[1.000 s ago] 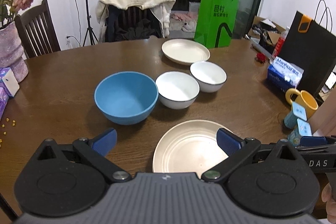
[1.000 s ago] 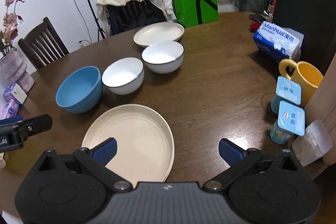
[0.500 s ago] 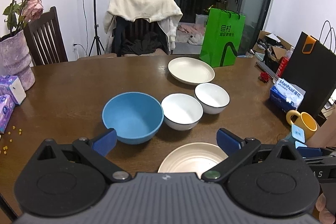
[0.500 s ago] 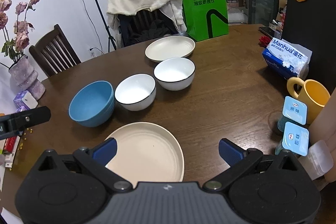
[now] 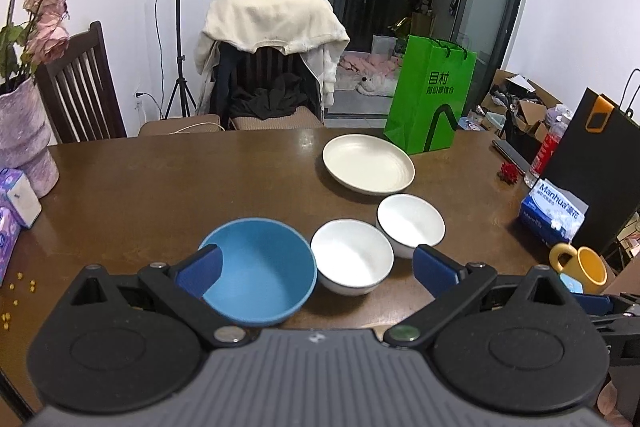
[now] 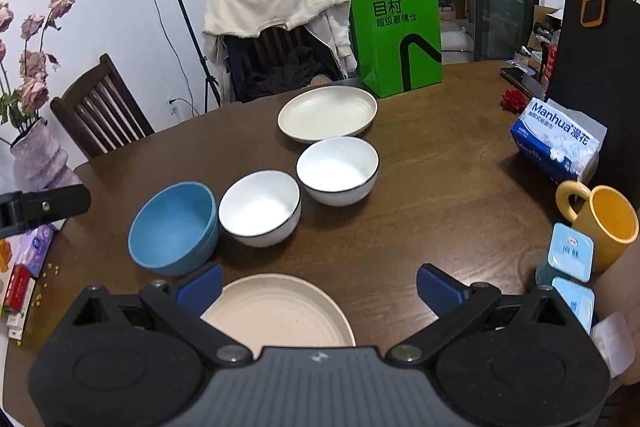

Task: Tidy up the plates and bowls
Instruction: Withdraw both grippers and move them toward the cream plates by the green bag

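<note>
Both claws hang wide apart and empty above a dark wooden table (image 6: 440,195). The left gripper (image 5: 316,267), with ribbed blue pads, frames a matte blue bowl (image 5: 256,273); beside it, two glossy white bowls, (image 5: 352,257) and (image 5: 411,219), sit in a diagonal row. The right gripper (image 6: 318,285) hovers over a shallow cream plate (image 6: 280,311) at the near edge. A second, ridged cream plate (image 6: 328,113) lies beyond the bowls, before a green paper bag (image 6: 396,31).

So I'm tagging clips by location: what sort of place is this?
Most likely a home dining room: a wooden dining table with bowls and plates, chairs, one draped with a jacket, and a vase of flowers.
</note>
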`<state>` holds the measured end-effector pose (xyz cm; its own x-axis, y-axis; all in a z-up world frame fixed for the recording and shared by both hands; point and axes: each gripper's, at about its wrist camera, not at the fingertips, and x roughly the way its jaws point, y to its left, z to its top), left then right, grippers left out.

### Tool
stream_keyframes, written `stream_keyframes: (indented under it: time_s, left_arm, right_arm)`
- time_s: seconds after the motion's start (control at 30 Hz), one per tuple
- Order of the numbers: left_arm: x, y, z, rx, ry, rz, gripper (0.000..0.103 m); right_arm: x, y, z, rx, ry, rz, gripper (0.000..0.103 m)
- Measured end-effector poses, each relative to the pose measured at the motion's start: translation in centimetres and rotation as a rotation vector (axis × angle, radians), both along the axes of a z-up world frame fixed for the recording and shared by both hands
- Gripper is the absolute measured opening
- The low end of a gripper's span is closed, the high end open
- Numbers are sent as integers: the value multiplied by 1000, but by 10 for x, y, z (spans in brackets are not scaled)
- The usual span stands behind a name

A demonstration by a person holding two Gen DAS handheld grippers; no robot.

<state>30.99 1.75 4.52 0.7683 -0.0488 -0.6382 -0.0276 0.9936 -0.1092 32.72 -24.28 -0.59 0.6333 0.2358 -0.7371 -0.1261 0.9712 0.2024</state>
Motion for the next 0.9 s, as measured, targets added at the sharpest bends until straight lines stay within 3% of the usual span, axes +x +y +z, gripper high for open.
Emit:
stream_keyframes:
  time_s: [0.9]
  left_arm:
    - [128,24,11,-13,29,26,103]
  right_arm:
    - [119,0,-7,16,60,-53,103]
